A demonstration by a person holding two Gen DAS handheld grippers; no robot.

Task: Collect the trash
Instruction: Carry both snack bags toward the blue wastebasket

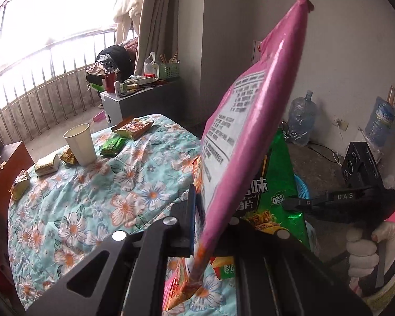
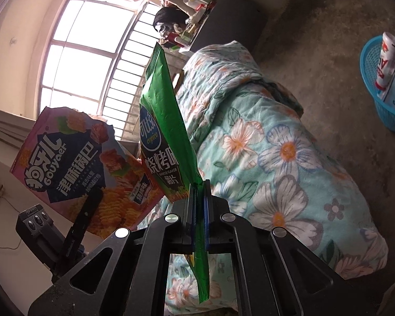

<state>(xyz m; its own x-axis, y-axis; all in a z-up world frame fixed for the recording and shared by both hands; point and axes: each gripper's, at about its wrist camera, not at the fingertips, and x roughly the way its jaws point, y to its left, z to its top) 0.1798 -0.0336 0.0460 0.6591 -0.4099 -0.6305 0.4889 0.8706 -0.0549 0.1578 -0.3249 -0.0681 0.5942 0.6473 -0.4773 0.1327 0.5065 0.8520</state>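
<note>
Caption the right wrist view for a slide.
Right gripper clamps a green chip bag above the floral quilt.

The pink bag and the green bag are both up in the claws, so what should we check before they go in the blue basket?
1. Left claw clamped on the pink bag: ok.
2. Right claw clamped on the green bag: ok, it pinches the bag's lower edge.
3. Both bags lifted clear of the flowered quilt: ok.
4. Blue basket within sight on the floor: ok.
5. Room left in the basket: cannot tell; a white tube and something flat already stand in it.
6. Table trash all gathered: not ok; a paper cup and small wrappers remain.
</note>
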